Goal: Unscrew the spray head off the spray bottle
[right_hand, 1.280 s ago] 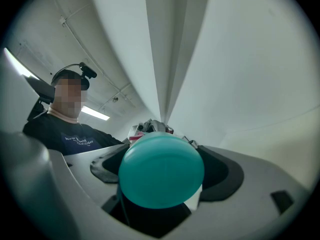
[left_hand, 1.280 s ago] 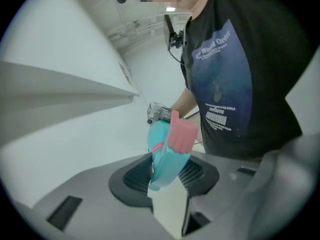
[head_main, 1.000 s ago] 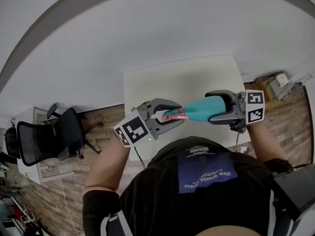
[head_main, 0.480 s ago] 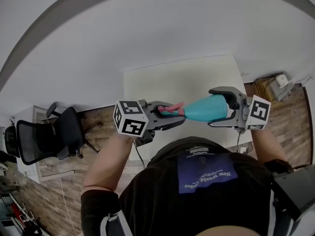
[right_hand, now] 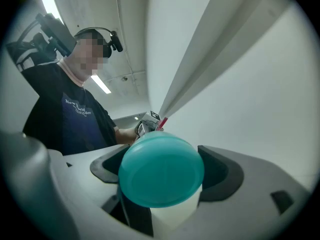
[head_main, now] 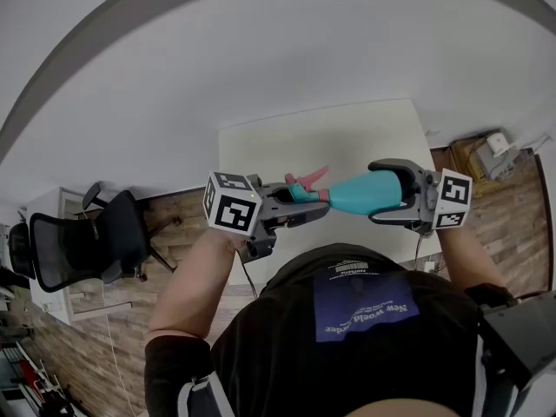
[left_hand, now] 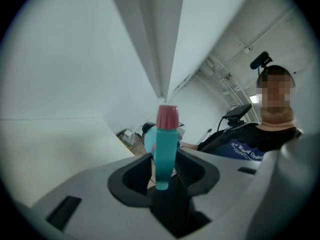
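Left gripper (left_hand: pixel 165 170) jaws pinch the spray head (left_hand: pixel 166 143); right gripper (right_hand: pixel 162 176) jaws clasp the bottle (right_hand: pixel 161 171), apparently snugly.

Smooth teal plastic with a soft sheen on the spray bottle (head_main: pixel 352 194) and spray head (head_main: pixel 300 193), pink plastic at its nozzle. Matt grey moulded plastic with black ribbed pads on the left hand-held gripper (head_main: pixel 308 201) and right hand-held gripper (head_main: pixel 382 193). Matt white counter (head_main: pixel 287 146); wood-plank floor (head_main: pixel 169 211); dark cloth T-shirt (head_main: pixel 347 337).
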